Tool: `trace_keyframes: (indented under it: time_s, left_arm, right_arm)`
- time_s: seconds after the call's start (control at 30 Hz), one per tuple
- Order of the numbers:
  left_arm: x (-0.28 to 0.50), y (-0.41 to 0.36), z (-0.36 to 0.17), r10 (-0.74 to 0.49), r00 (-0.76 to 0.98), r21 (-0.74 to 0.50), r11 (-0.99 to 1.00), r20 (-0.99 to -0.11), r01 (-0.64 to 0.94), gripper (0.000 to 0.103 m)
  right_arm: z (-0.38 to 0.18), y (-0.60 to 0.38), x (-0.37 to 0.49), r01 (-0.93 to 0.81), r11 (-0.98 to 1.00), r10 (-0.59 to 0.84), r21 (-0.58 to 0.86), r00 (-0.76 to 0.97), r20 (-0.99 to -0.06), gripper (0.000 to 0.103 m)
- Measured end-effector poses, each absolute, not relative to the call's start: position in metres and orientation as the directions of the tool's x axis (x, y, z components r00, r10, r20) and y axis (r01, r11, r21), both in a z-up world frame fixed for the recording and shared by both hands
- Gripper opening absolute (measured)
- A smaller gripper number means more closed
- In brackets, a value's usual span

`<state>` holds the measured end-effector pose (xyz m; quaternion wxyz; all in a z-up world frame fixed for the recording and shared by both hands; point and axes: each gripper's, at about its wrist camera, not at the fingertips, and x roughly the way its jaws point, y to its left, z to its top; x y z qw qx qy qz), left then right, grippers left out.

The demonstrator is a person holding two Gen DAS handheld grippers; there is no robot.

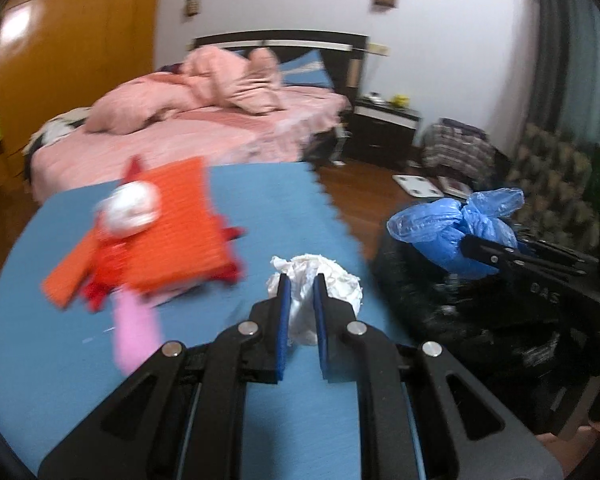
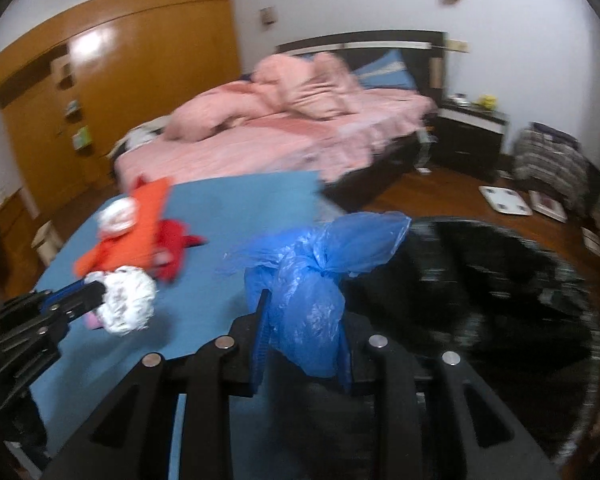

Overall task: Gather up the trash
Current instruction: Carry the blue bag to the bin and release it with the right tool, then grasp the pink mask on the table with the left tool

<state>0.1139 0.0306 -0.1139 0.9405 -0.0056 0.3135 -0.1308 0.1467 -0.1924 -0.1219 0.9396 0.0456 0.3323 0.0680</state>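
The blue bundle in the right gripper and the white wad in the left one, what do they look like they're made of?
The blue bundle, clamped in the right gripper, looks like thin plastic film: glossy, translucent at its knotted, crinkled top. The white wad, pinched in the left gripper, looks like crumpled tissue or paper: matte, with soft irregular folds. Blur leaves it open which.

You're holding a tissue wad (image 1: 318, 280) over the table (image 1: 60, 344), right of the cloth pile (image 1: 172, 232); the bagged trash (image 2: 304, 292) is hanging beyond the table's right edge.
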Motion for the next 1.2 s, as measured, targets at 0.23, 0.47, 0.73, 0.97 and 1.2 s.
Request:
trace_keyframes:
  time_s: [0.23,0.47,0.73,0.97,1.2]
  left_arm:
    - [0.135,-0.055,-0.107,-0.386,0.727,-0.128,0.914,-0.567,0.385,0.011]
    - [0.146,-0.097,-0.114,-0.465,0.685,-0.176,0.875,-0.561,0.45,0.071]
    - [0.133,-0.044,-0.113,-0.34,0.757,-0.127,0.936,-0.558,0.327,0.081]
    - [0.122,0.038,-0.107,-0.133,0.827,-0.04,0.99,-0.546,0.133,0.081]
    - [0.118,0.118,-0.118,0.048,0.812,0.022,0.999,-0.581,-0.043,0.081]
  right_arm:
    - [-0.128,-0.275,0.142,0.072,0.991,0.017,0.115,0.773,-0.634,0.029]
    - [-0.133,-0.315,0.131,0.177,0.98,-0.084,0.086,0.771,-0.632,0.072]
    - [-0.129,-0.3,0.124,0.151,0.984,-0.065,0.094,0.795,-0.603,0.097]
    - [-0.118,-0.225,0.137,0.01,0.992,0.066,0.129,0.817,-0.573,0.097]
    - [-0.114,-0.134,0.149,-0.143,0.973,0.221,0.182,0.805,-0.55,0.097]
